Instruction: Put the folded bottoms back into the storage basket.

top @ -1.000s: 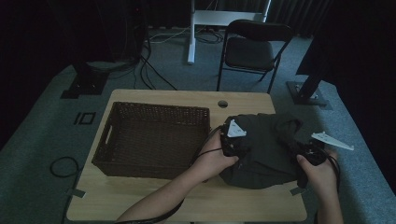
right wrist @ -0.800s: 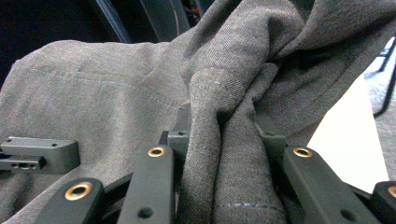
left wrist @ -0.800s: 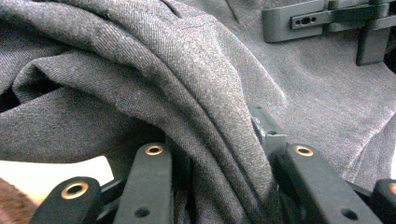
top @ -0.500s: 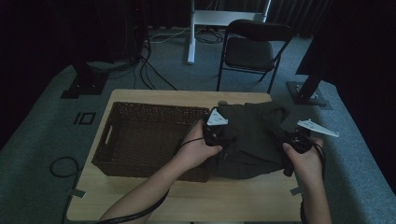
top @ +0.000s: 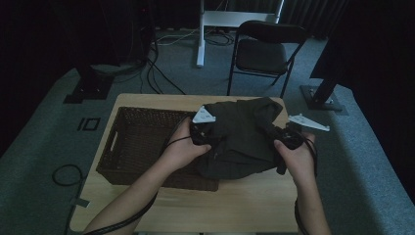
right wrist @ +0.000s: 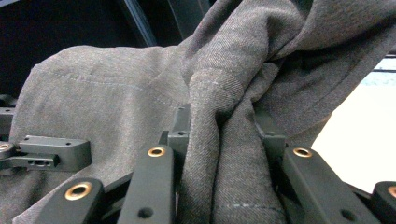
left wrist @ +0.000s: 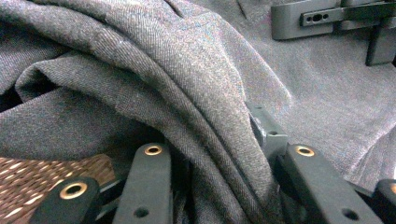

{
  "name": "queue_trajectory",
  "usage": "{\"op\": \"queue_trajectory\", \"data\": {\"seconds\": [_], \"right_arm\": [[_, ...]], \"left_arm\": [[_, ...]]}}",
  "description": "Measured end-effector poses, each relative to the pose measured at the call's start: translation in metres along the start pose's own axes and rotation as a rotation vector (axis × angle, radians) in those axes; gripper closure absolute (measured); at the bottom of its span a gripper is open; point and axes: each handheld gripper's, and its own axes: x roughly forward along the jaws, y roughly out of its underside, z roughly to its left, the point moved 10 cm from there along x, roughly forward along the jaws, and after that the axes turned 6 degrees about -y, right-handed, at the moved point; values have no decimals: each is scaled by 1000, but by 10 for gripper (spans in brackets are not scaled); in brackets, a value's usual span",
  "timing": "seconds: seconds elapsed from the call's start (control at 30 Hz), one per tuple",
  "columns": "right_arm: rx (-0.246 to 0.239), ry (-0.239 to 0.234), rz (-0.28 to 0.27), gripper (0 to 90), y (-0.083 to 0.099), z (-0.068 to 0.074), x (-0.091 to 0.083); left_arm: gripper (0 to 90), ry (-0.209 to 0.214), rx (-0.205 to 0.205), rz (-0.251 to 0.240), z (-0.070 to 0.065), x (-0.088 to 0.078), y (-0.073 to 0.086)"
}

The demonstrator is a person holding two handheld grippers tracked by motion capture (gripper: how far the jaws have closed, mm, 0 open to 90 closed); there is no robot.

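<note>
Above the table (top: 235, 205), the left gripper (top: 201, 133) and right gripper (top: 288, 138) each clench a fold of the dark garment (top: 242, 139). Carrying step; next, lowering it into the basket (top: 142, 147).

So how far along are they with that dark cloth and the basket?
Done: the garment is bunched up, and both the left gripper and the right gripper are clamped on folds of it. In hand: it hangs between them, its left edge over the rim of the wicker basket. Left: most of it is above the table, so it probably needs carrying over and dropping in.
</note>
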Motion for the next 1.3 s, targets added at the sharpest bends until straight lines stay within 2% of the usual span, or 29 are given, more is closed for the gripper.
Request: {"op": "queue_trajectory", "data": {"seconds": [0.1,0.27,0.3,0.33,0.43,0.47,0.53,0.6,0.77,0.8,0.83,1.1,1.13,1.17,1.3], "right_arm": [[-12,-9,9,671,-2,9,10],[-18,-25,11,670,-5,21,24],[-18,-33,13,671,-5,26,31],[-18,-36,12,670,-6,28,33],[-17,-47,15,670,-6,36,43],[-17,-47,15,670,-6,36,43],[-21,-57,17,671,-7,44,53],[-22,-65,19,671,-7,49,59],[-19,-81,25,670,-6,61,75],[-18,-82,26,671,-6,63,79],[-15,-87,23,670,-5,66,82],[0,-101,27,670,0,85,114],[0,-101,27,670,0,85,114],[-2,-103,26,670,1,90,123],[-1,-109,32,670,6,98,136]], "left_arm": [[667,-12,-7,3,14,-10,5],[667,-27,-18,0,26,-19,8],[667,-32,-19,-2,33,-24,10],[667,-32,-19,-2,33,-24,10],[667,-39,-45,-5,47,-32,15],[667,-39,-45,-5,47,-32,15],[667,-52,-47,-4,57,-37,19],[667,-56,-47,-4,60,-39,21],[667,-75,-54,9,79,-50,28],[667,-75,-54,9,79,-50,28],[667,-85,-55,13,86,-54,31],[667,-151,-66,26,114,-67,47],[667,-151,-66,26,114,-67,47],[667,-156,-74,28,121,-70,51],[667,-178,-94,43,135,-76,60]]}}
